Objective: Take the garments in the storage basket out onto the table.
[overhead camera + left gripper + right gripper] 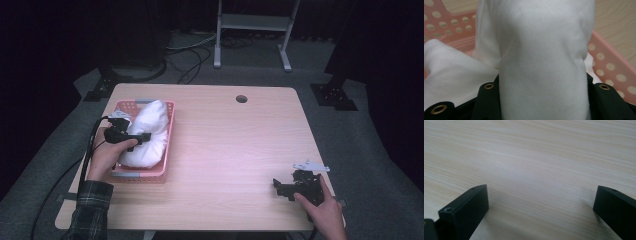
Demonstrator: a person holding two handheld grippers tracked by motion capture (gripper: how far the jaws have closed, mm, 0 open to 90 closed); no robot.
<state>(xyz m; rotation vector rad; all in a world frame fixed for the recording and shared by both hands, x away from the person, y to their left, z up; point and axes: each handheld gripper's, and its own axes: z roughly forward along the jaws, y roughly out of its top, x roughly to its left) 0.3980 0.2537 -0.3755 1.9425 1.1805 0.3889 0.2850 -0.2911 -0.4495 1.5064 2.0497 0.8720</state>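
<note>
Far left, high view: a plaid sleeve (pixel 90 210) cut off by the bottom edge; hand (pixel 107 155) above it. A black cable runs from the left gripper (pixel 134 138) off the table's left side.

Left gripper sits over the pink basket (pixel 169 131), jaws clamped on the white cloth (pixel 150 135). Jaw tips hidden under the hand and the cloth from above. The left gripper view settles it: a thick fold of cloth (pixel 541 75) rises between the two black jaws and fills the gap, jaws pressed against it on both sides. Brass rivets at the jaw bases. Cloth is soft, matte, knit-like, bunched in a rounded heap; it lies in the basket and hides most of the basket floor. Basket (pixel 609 62) is plastic, rectangular, walls punched with round holes; grey pieces on its ends in the high view, too small to identify.

Table (pixel 235 150) is pale wood-grain laminate, rounded corners, one round hole near the far edge.

Right: right gripper (pixel 286 188) rests near the front right corner, well apart from the basket, grey three-cornered plate on top. Jaw spread hard to read from above. The right gripper view shows it: two blocky black jaws standing wide, bare table (pixel 536 170) between. Right hand (pixel 327 210) cut off at the bottom edge.
</note>
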